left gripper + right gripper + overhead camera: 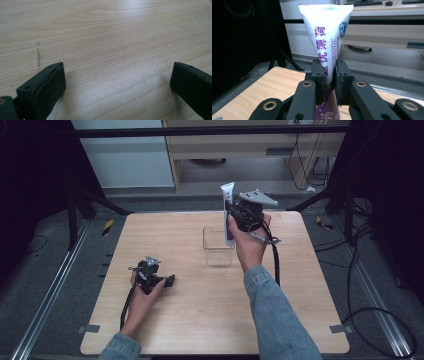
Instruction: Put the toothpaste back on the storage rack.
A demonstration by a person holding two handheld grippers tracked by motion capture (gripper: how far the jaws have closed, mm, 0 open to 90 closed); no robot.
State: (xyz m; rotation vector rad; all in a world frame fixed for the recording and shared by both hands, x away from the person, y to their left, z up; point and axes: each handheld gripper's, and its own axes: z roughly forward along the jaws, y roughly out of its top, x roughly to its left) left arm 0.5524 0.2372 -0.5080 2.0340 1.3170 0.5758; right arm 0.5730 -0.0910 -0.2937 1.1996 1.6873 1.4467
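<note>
The white-and-purple tube (228,212) stands upright at upper centre of the high view, pinched at its middle by the closed right tool (329,75), its lower end just above the clear container (218,246) on the bench (200,320). The pick-up looks done; lowering the tube into the container seems left. At lower left, the left tool (117,82) rests wide open and empty.
</note>
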